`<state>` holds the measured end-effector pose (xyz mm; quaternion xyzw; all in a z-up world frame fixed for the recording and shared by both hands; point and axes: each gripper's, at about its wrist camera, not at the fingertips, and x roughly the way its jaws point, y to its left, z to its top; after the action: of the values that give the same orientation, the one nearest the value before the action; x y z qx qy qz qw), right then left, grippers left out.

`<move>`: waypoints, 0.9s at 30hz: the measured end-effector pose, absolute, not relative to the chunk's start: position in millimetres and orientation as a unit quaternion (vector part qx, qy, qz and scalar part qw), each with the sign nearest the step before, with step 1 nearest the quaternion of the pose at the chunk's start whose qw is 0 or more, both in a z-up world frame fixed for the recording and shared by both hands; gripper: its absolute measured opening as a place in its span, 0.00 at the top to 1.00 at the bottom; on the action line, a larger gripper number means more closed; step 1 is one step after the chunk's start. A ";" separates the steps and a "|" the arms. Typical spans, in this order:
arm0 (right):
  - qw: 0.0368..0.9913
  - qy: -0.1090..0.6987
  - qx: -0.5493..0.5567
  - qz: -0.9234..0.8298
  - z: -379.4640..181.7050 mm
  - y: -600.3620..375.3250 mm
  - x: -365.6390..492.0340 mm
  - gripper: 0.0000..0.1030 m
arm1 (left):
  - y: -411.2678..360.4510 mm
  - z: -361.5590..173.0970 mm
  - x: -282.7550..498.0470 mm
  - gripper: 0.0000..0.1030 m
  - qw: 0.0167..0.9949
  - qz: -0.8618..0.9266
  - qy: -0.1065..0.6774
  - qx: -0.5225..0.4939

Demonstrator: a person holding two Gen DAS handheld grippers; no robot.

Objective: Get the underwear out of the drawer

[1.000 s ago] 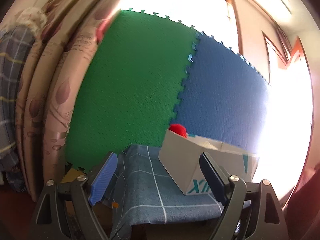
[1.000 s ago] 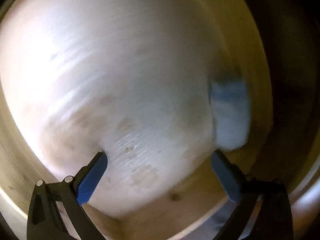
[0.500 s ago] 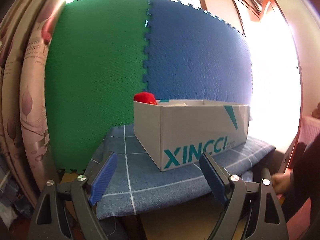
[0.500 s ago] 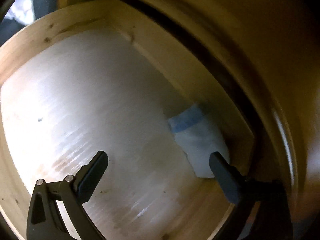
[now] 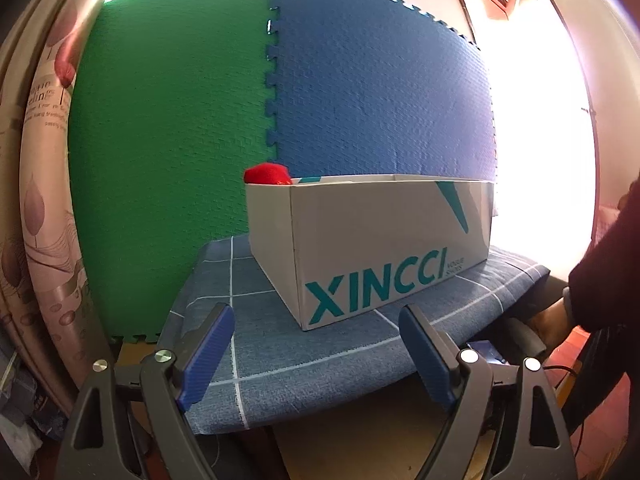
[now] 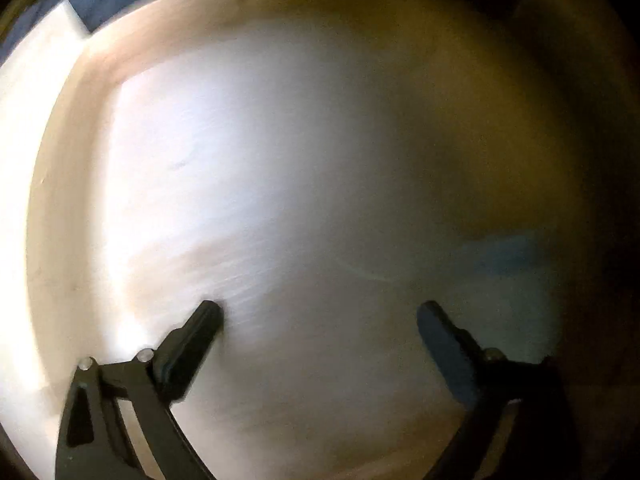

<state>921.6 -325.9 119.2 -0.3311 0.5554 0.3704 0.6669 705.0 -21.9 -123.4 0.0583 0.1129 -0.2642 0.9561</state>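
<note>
The underwear appears only in the right wrist view, as one pale folded piece with a blue band, badly smeared by blur. It lies on the white floor of the wooden drawer, ahead of and a little beyond the right-hand finger of the right gripper. Whether that finger touches it cannot be told. No second garment can be made out in the drawer.

The right gripper stands spread wide, its two dark fingers well apart, with nothing between them but the drawer floor. It pinches nothing.

The left gripper is also spread wide, and its two blue ribbed pads hold nothing and touch nothing. Straight ahead of it sits one white cardboard box with "XINCCI" printed in teal, resting on a blue checked cloth that covers a raised surface. The box's near corner lies just beyond the gap between the two pads. One red object peeks over the box's far left corner; what it is cannot be told.

Behind the box stand two foam mats joined by puzzle edges: one green mat to the gripper's left and one blue mat to its right. A patterned curtain hangs at the far left. At the far right a person's dark sleeve and one hand show, low beside the cloth's edge.
</note>
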 end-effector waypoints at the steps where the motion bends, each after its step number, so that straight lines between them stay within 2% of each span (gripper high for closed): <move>1: 0.664 0.556 -0.339 0.368 124.0 -330.0 934.2 0.04 | -20.1 -123.2 703.7 0.16 0.957 -0.263 0.111 0.057; 3: 0.670 0.538 -0.376 0.348 136.4 -335.7 951.7 0.16 | -12.5 -122.4 702.3 0.16 0.959 -0.260 0.107 0.043; 4: 0.691 0.508 -0.408 0.313 149.0 -340.4 961.8 0.17 | -9.7 -121.5 702.8 0.16 0.960 -0.257 0.106 0.035; 6: 0.734 0.467 -0.415 0.267 169.5 -353.7 980.3 0.09 | -2.7 -120.0 705.6 0.16 0.962 -0.253 0.106 0.017; 9: 0.712 0.467 -0.485 0.200 154.0 -366.0 1009.3 0.09 | 2.8 -118.6 710.5 0.16 0.962 -0.250 0.109 -0.002; 12: 0.726 0.471 -0.462 0.195 152.7 -363.2 1035.7 0.08 | 5.0 -118.4 710.2 0.16 0.964 -0.245 0.108 -0.004; 16: 0.670 0.478 -0.529 0.208 139.8 -340.0 1077.5 0.10 | 1.9 -122.3 713.7 0.16 0.963 -0.239 0.126 0.009; 17: 0.672 0.495 -0.508 0.215 143.4 -338.6 1095.5 0.01 | -1.6 -123.5 714.7 0.16 0.960 -0.247 0.133 0.014; 19: 0.656 0.566 -0.433 0.251 149.0 -342.3 1119.6 0.01 | -15.0 -127.8 713.6 0.16 0.951 -0.268 0.148 0.050; 20: 0.655 0.577 -0.425 0.240 156.4 -348.8 1131.6 0.01 | -24.8 -129.5 707.6 0.16 0.947 -0.275 0.144 0.081; 25: 0.716 0.530 -0.409 0.198 205.4 -415.0 1152.2 0.01 | -79.4 -148.1 660.4 0.16 0.905 -0.342 0.099 0.234; 27: 0.753 0.495 -0.390 0.190 230.6 -428.7 1147.2 0.03 | -110.2 -177.4 665.9 0.16 0.863 -0.368 0.168 0.302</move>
<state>1147.2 -428.7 230.6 -0.3899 0.4950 0.1903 0.7528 665.9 -110.2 -177.4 0.3018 0.1680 -0.3684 0.8631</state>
